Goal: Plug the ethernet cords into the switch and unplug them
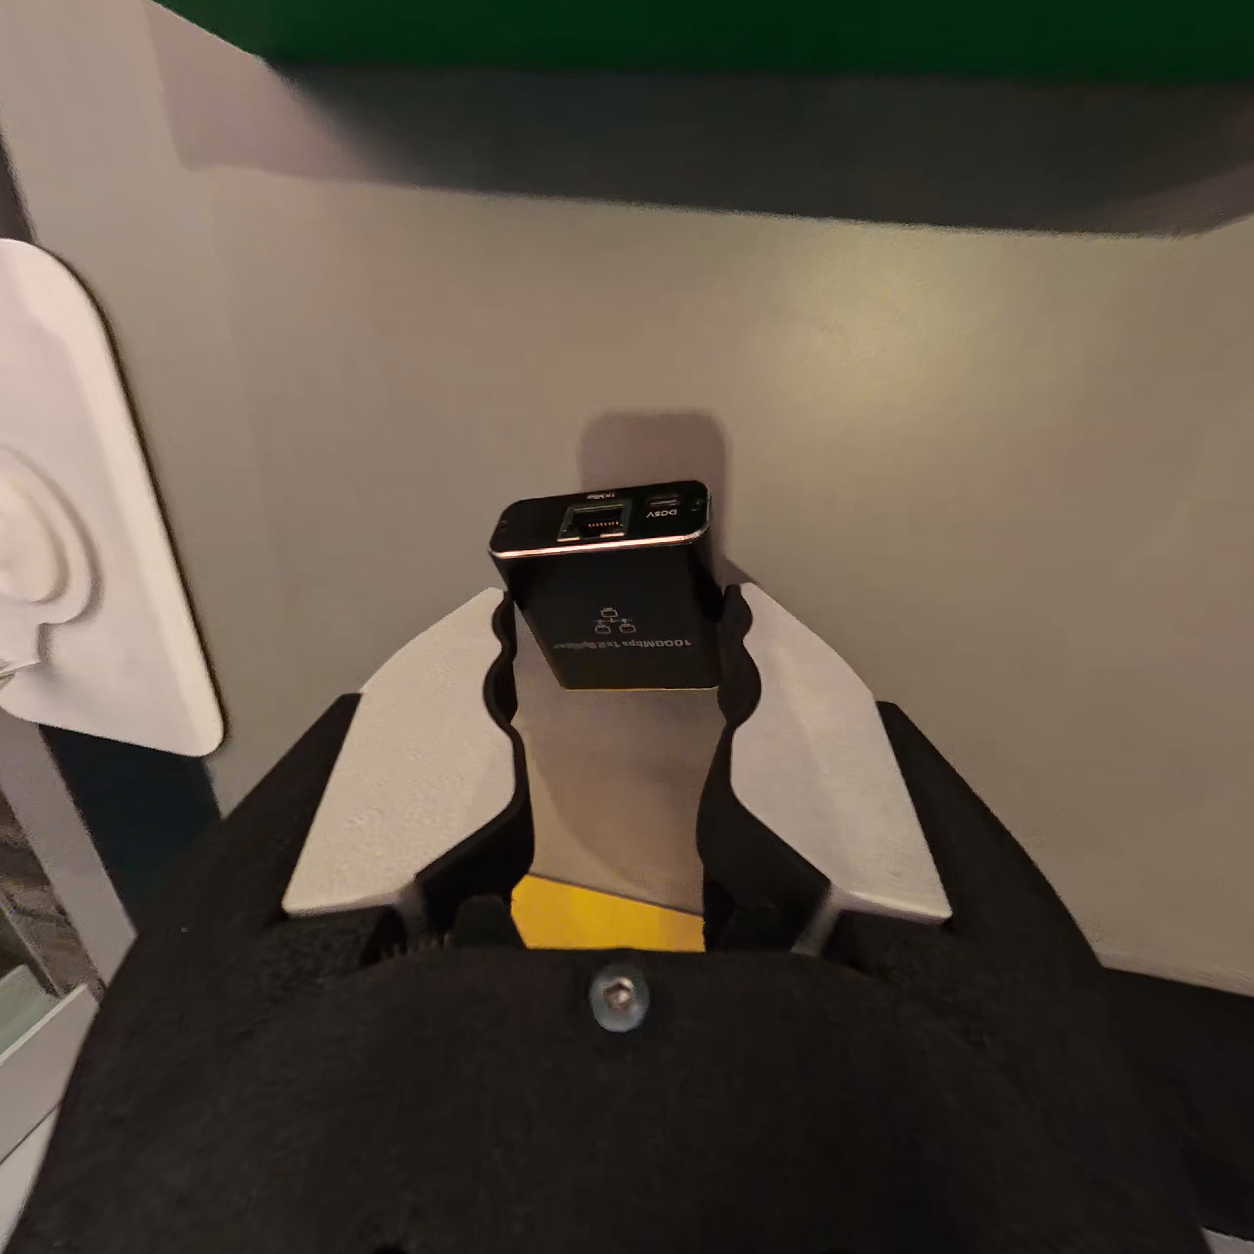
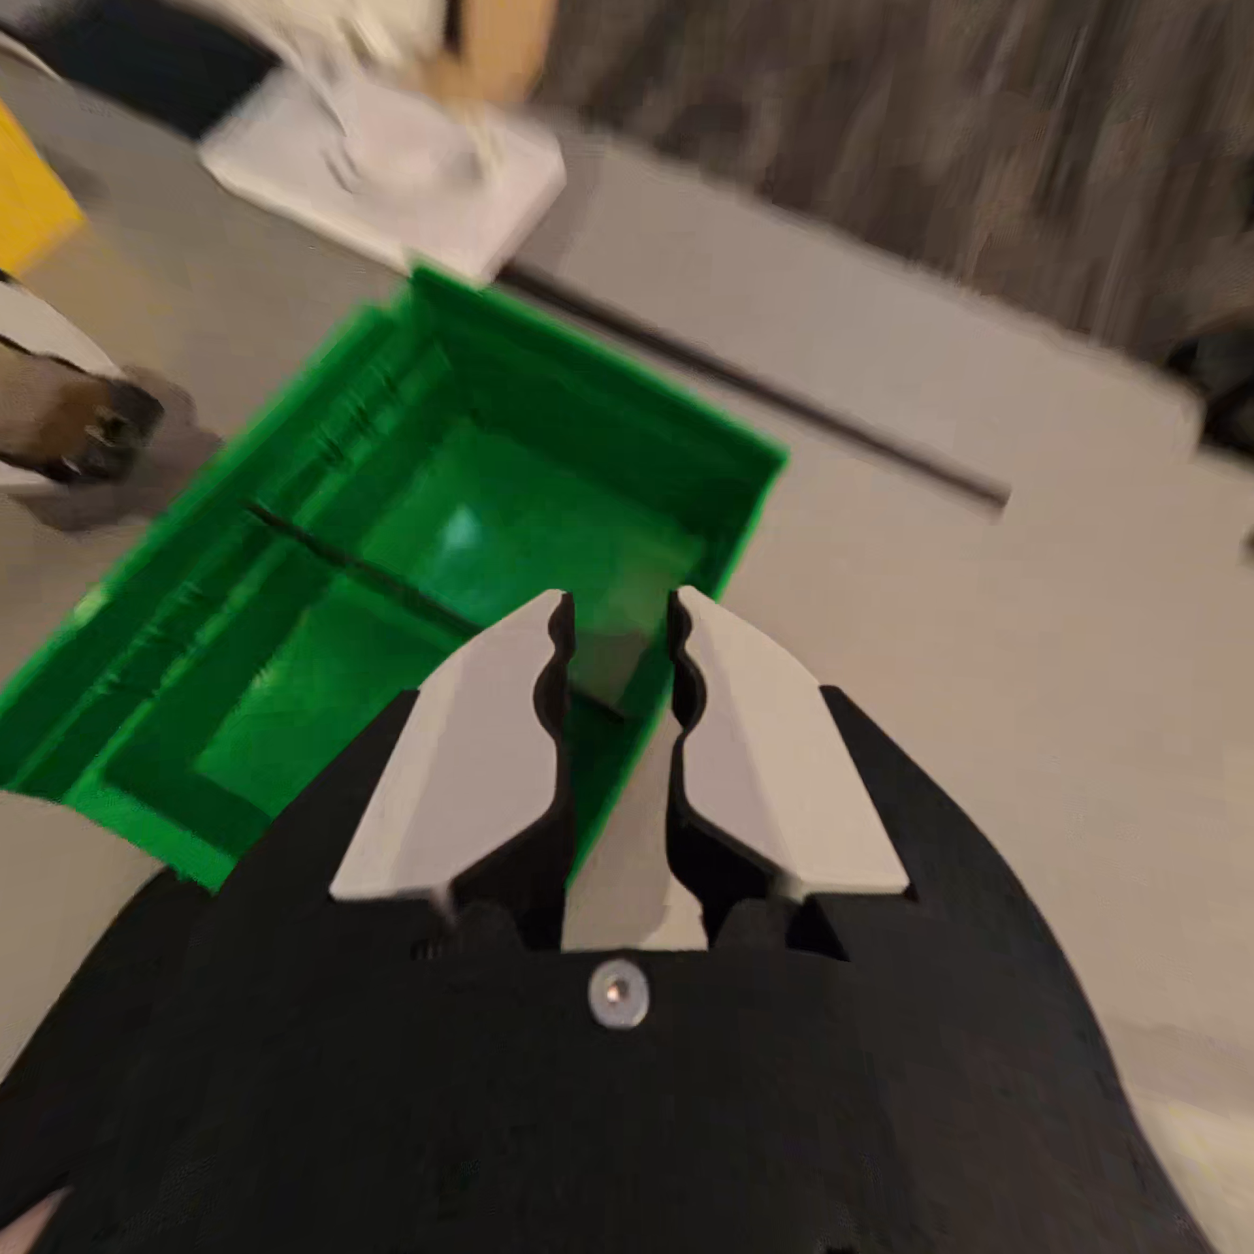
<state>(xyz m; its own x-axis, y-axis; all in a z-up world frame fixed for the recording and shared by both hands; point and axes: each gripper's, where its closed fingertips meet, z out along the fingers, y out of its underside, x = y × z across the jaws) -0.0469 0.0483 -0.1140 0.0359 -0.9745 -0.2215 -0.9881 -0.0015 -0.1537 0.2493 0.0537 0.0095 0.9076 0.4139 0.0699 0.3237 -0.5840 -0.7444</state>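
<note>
My left gripper (image 1: pixel 619 597) is shut on the switch (image 1: pixel 611 563), a small black box held by its sides just above the grey table (image 1: pixel 882 543). Its end face points away from me and shows an ethernet port (image 1: pixel 594 522) and a small power port (image 1: pixel 663 502), both empty. My right gripper (image 2: pixel 621 597) is open and empty, its fingers a small gap apart, above the near corner of a green bin (image 2: pixel 421 421). The right wrist view is blurred. No ethernet cord shows in either view.
The green bin has a dividing wall and looks empty. A white flat package (image 1: pixel 88 509) lies at the left. A white box (image 2: pixel 407 169) and a yellow object (image 2: pixel 27 190) sit behind the bin. A green edge (image 1: pixel 678 27) lies ahead.
</note>
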